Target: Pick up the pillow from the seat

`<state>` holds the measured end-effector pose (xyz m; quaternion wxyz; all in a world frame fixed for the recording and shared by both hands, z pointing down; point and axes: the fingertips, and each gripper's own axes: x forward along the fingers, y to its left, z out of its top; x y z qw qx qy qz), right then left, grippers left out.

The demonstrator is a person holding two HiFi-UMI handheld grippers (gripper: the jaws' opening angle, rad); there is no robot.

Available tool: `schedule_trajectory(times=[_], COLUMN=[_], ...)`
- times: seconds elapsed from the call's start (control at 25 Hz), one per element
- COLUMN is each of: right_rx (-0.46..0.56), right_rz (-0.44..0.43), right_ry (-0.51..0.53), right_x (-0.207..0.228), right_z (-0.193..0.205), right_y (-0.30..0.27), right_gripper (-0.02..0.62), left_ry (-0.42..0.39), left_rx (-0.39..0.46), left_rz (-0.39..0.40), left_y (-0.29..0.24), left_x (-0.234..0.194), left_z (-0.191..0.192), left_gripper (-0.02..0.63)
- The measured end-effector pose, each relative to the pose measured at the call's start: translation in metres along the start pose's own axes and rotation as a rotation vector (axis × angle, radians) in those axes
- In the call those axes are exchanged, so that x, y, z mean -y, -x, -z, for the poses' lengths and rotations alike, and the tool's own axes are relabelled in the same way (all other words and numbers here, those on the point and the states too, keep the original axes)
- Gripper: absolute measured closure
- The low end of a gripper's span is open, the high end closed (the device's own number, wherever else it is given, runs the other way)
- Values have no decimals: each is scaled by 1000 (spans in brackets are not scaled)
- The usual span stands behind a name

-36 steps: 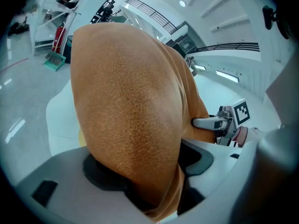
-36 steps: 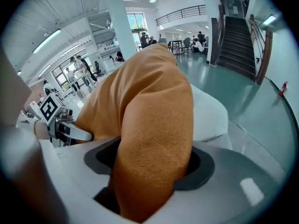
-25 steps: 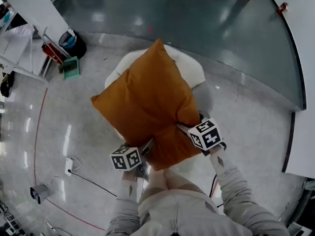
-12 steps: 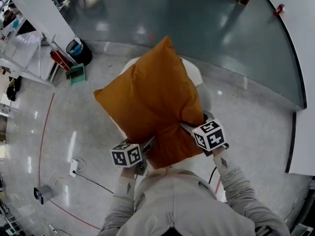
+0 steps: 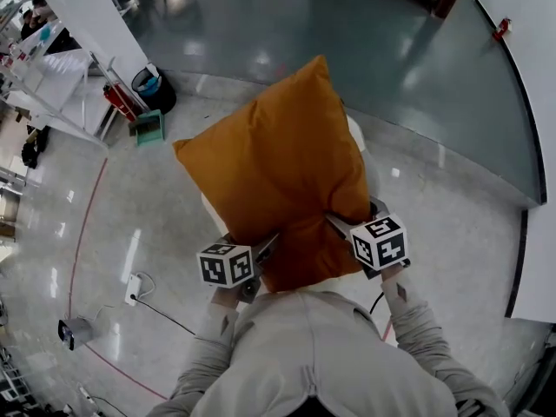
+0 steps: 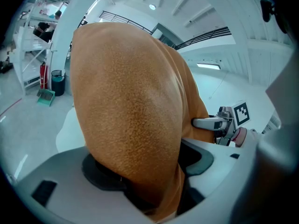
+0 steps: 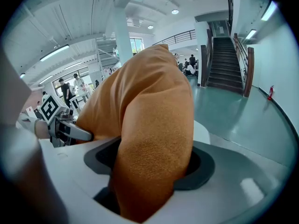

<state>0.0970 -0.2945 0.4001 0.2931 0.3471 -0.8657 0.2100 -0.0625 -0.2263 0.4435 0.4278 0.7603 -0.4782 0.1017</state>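
- Grippers, two: left gripper and right gripper each clamp a near bottom corner of the one orange pillow, cloth bunched between the jaws.
- Pillow is held above the single white seat, hiding most of it.
- One plug block lies near left; one green dustpan and one bin stand farther left.
- Open floor lies to the right and beyond.

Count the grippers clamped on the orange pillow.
2. The left gripper grips the pillow at its near-left edge; the right gripper grips its near-right edge. No others appear.
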Motion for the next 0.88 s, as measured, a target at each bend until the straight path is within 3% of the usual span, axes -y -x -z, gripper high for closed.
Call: schedule_trajectory(times=[0.88], right_rx=[24], right_rz=[14], right_ry=[2], right_x=[-4], right_z=[-6], right_y=[-13], right_gripper=[276], left_ry=[-19], left_rx=[14], left_rz=[4], left_y=[-1], left_x=[-15], left_z=[-8], left_gripper=[275])
